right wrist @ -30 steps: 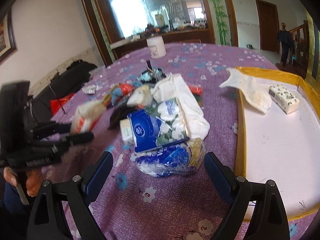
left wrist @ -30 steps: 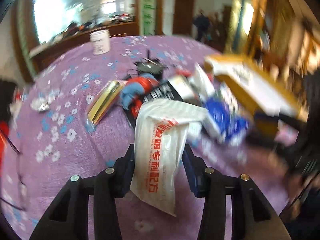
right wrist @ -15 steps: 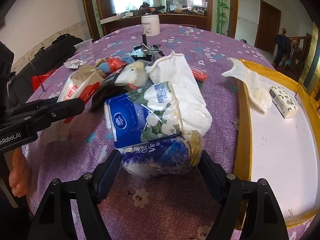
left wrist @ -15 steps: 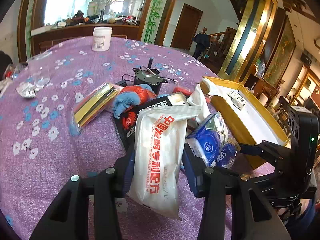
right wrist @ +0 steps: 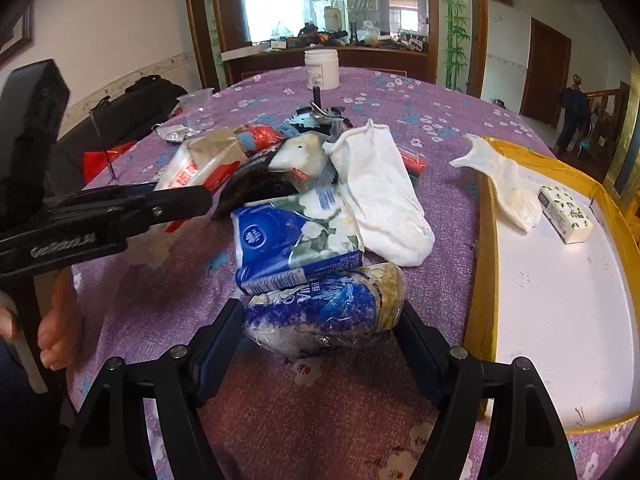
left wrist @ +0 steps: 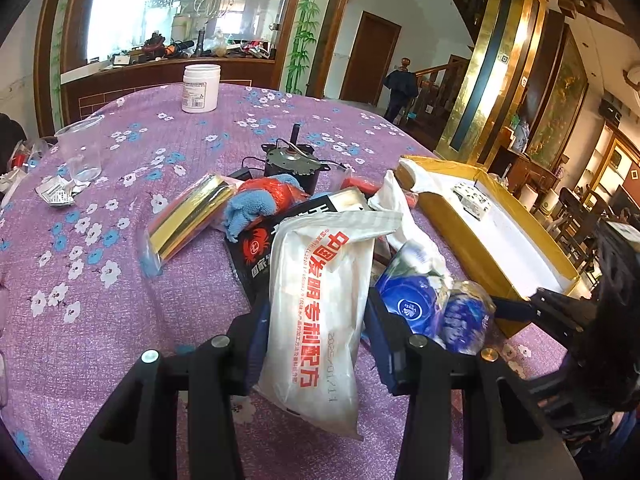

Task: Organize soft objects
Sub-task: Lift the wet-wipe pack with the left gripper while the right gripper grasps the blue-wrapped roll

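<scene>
My left gripper is shut on a white packet with red print and holds it above the purple flowered cloth. It also shows in the right wrist view. My right gripper is closed around a blue-printed plastic bag of white stuff at the near edge of the pile. Its pads touch both ends of the bag. A blue tissue pack lies on the bag. A white sock lies behind it.
A yellow-rimmed white tray at the right holds a second white sock and a small tissue pack. A motor, gold packet, blue cloth, clear cup and white jar stand farther back.
My right gripper moved forward and closed around the blue-printed bag. My left gripper kept its hold on the white packet and turned towards the pile.
</scene>
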The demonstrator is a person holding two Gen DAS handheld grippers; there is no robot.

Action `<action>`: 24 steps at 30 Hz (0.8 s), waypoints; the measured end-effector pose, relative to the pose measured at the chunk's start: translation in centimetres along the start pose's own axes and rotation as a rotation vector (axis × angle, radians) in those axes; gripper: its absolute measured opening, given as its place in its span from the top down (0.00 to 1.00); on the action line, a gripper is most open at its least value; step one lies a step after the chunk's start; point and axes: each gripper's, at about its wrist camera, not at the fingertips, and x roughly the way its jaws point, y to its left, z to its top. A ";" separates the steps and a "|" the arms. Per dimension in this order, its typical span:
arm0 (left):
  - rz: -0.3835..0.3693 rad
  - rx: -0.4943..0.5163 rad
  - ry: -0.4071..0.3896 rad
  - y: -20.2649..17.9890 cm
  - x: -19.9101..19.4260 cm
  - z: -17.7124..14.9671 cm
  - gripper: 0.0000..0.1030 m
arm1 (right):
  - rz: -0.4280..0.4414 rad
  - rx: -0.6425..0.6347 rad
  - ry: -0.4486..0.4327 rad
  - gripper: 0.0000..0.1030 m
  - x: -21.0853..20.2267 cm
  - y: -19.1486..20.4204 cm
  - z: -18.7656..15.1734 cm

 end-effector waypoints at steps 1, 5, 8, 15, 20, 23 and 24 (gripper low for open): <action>-0.004 -0.001 -0.003 0.0 -0.1 0.0 0.57 | 0.007 0.006 -0.002 0.22 -0.3 -0.1 -0.2; -0.006 -0.008 -0.011 0.2 -0.2 0.1 0.57 | 0.026 0.046 -0.028 0.22 -2.0 -1.2 -0.6; -0.003 -0.027 -0.010 0.5 -0.3 0.2 0.57 | 0.040 0.073 -0.067 0.22 -3.6 -2.0 -0.9; -0.026 -0.041 0.000 0.1 -1.3 0.5 0.57 | 0.060 0.109 -0.134 0.22 -6.2 -2.8 -1.1; -0.044 -0.016 -0.013 -1.4 -2.4 1.3 0.57 | 0.057 0.147 -0.171 0.22 -7.4 -4.0 -1.0; -0.056 0.008 -0.019 -2.7 -2.8 1.9 0.57 | 0.049 0.175 -0.189 0.22 -8.2 -5.2 -1.1; -0.063 0.021 -0.018 -3.4 -2.8 2.2 0.57 | 0.046 0.184 -0.194 0.22 -8.3 -5.6 -1.1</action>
